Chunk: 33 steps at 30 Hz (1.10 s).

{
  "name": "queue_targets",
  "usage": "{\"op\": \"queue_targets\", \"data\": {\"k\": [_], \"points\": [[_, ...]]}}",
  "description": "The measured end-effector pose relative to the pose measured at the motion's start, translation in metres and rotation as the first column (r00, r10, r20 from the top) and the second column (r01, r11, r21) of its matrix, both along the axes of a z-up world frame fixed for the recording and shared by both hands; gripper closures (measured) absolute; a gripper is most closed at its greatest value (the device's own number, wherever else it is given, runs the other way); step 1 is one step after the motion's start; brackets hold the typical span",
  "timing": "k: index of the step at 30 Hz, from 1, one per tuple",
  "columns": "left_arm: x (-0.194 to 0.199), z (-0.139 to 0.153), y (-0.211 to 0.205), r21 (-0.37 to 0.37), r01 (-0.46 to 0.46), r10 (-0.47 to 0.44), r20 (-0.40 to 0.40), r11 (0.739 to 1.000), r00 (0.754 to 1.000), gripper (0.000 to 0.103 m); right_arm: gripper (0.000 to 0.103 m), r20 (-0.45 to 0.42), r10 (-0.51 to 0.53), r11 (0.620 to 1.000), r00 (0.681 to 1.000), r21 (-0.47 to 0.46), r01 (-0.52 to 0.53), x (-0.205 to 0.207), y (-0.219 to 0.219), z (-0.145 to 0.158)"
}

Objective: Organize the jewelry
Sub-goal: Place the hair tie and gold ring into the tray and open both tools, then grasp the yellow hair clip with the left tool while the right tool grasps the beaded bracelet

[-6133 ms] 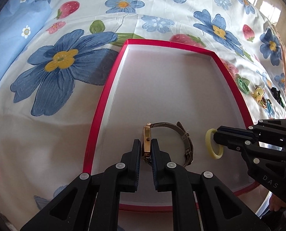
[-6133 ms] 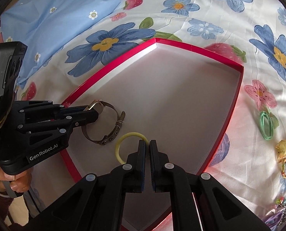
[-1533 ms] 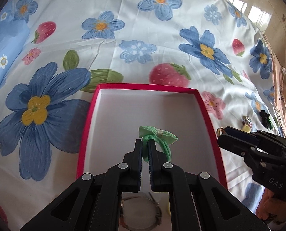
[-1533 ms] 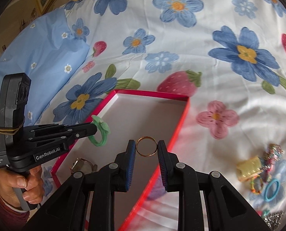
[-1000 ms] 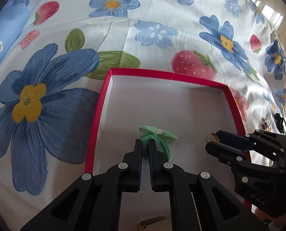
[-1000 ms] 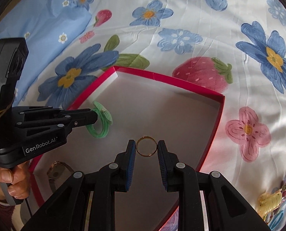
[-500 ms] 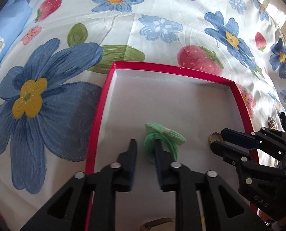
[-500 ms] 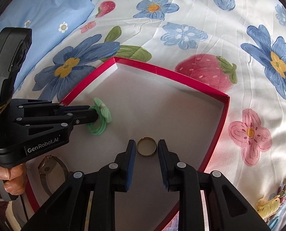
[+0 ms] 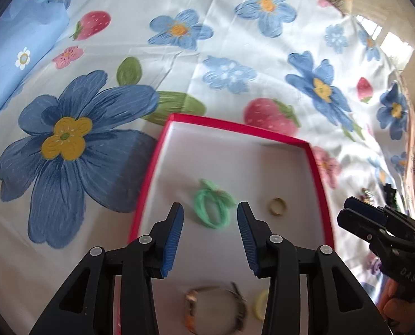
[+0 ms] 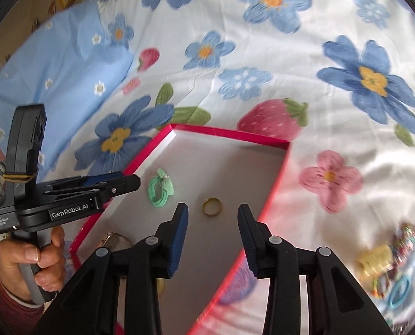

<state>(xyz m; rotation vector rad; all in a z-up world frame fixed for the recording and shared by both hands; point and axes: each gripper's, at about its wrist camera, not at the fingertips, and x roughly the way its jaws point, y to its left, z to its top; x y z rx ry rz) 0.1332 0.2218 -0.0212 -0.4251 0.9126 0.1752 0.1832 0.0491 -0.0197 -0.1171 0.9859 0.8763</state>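
A red-rimmed box (image 9: 148, 173) (image 10: 277, 187) with a white floor lies on the flowered sheet. On its floor rest a green bow hair tie (image 9: 211, 208) (image 10: 160, 188) and a gold ring (image 9: 276, 206) (image 10: 211, 206). My left gripper (image 9: 210, 231) hangs above the hair tie, its jaws opening, nothing between the pads. My right gripper (image 10: 212, 233) is raised over the ring, jaws opening too, the ring lying free below. Nearer in the box are a brown-strap watch (image 9: 215, 311) and a yellow ring (image 9: 259, 308).
A heap of loose jewelry (image 10: 389, 259) with a yellow clip and blue hair ties lies on the sheet right of the box. A blue pillow (image 10: 59, 64) sits at the far left. A hand (image 10: 28, 262) holds the left gripper's handle.
Both grippers let go: the hair tie and the gold ring now lie on the box floor. Both sets of jaws have spread wider and both grippers have lifted and pulled back.
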Motion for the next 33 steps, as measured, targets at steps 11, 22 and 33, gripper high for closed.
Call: {"op": "queue_targets", "data": {"k": [11, 22, 33], "points": [[-0.018, 0.025, -0.055, -0.018, 0.126, -0.125, 0.038, 0.992, 0.991, 0.05, 0.059, -0.013, -0.17, 0.985, 0.985, 0.017, 0.17, -0.004, -0.097, 0.008], [0.003, 0.027, -0.106, -0.007, 0.26, -0.26, 0.024, 0.965, 0.965, 0.044, 0.059, -0.025, -0.333, 0.943, 0.943, 0.005, 0.333, 0.003, -0.182, 0.001], [0.031, 0.023, -0.143, 0.031, 0.34, -0.34, -0.004, 0.94, 0.94, 0.041, 0.059, -0.029, -0.402, 0.915, 0.915, 0.017, 0.402, 0.015, -0.216, -0.003]]}}
